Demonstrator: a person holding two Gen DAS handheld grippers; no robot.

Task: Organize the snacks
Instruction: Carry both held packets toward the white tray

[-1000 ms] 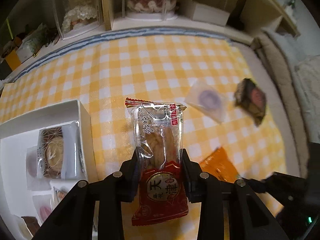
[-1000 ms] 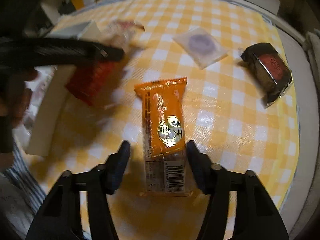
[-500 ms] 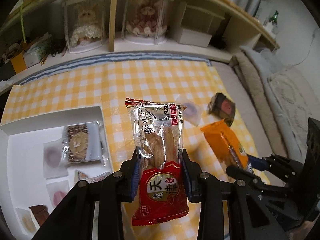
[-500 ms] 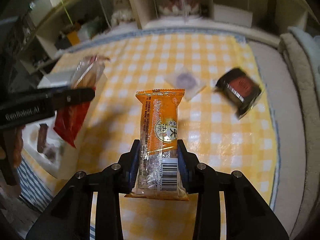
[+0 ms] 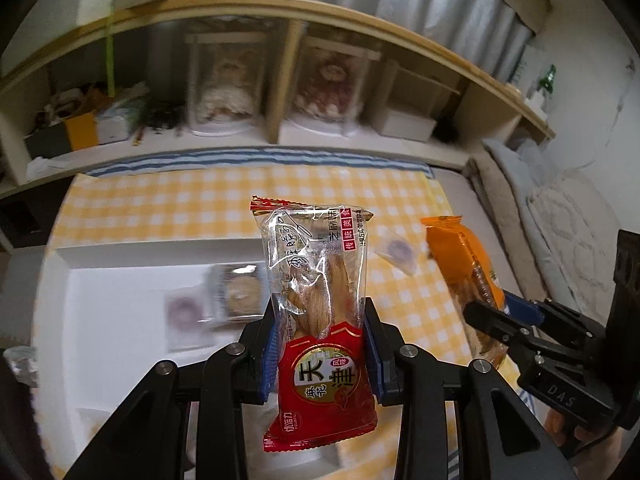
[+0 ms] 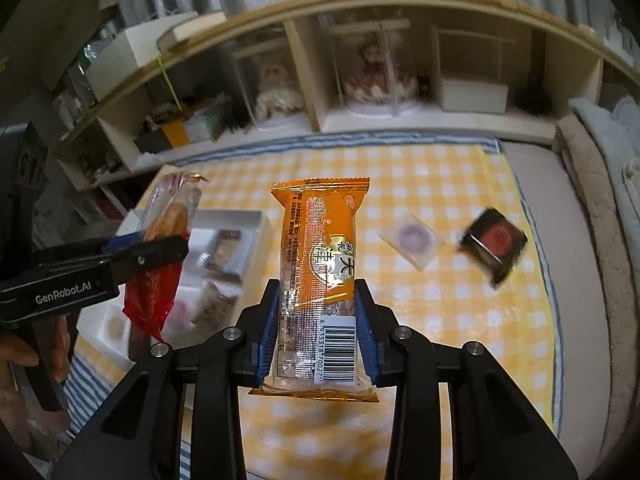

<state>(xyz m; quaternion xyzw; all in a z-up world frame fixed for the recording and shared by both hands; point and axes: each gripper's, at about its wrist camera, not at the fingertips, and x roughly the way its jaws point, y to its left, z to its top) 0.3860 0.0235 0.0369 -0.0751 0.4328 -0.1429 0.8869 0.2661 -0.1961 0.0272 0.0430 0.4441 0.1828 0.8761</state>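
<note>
Clamped in the left gripper [image 5: 320, 344] is the red snack pack [image 5: 320, 312], the right gripper [image 6: 316, 328] grips the orange snack pack [image 6: 320, 264]; both should be lowered flat into free spaces of the white box [image 5: 120, 292] at near left.

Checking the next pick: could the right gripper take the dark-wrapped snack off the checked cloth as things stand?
Probably not yet. The right gripper is shut on the orange snack packet, so its jaws are full. The dark-wrapped snack itself lies uncovered on the checked cloth.
</note>
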